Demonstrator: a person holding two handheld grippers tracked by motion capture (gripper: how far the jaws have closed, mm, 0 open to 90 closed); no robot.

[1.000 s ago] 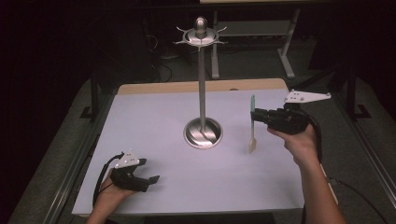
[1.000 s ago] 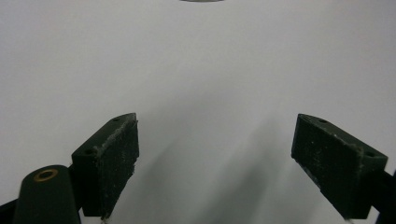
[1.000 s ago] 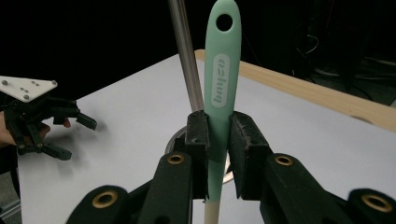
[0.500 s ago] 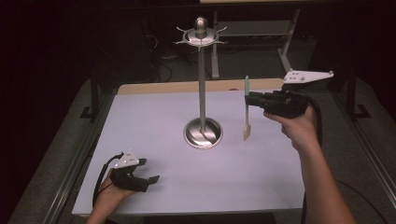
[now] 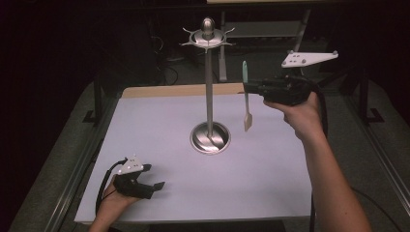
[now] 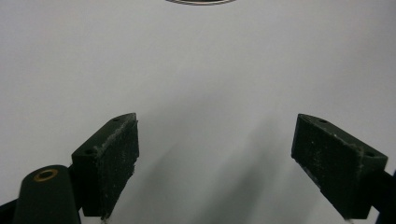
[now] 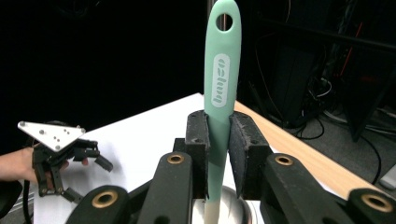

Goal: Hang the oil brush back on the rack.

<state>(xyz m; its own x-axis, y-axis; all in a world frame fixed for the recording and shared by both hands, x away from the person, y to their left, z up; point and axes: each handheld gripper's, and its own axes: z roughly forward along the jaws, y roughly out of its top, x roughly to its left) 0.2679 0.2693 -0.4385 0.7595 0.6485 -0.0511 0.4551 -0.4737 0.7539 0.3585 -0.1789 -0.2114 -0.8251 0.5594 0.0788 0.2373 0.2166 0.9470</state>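
A tall metal utensil stand [image 5: 209, 92] rises from a round base [image 5: 210, 138] at the table's middle, with hooked arms around its top [image 5: 208, 36]. My right gripper [image 5: 248, 88] is held high to the right of the pole, shut on a spatula [image 5: 245, 71] that hangs upright, mint-green handle up and pale blade [image 5: 247, 121] down. In the right gripper view the jaws clamp the handle [image 7: 219, 88] below its hanging hole. My left gripper [image 5: 153, 186] rests open on the table at the front left; its pads [image 6: 114, 154] stand wide apart over bare white surface.
The white tabletop [image 5: 270, 169] lies on a grey bench with a wooden strip [image 5: 164, 90] along its far edge. Dark room with cables and metal frames behind. The stand's base rim [image 6: 201, 1] shows at the top of the left gripper view.
My right gripper has lifted the spatula higher and a little leftward, towards the stand's top. The left gripper has stayed where it was.
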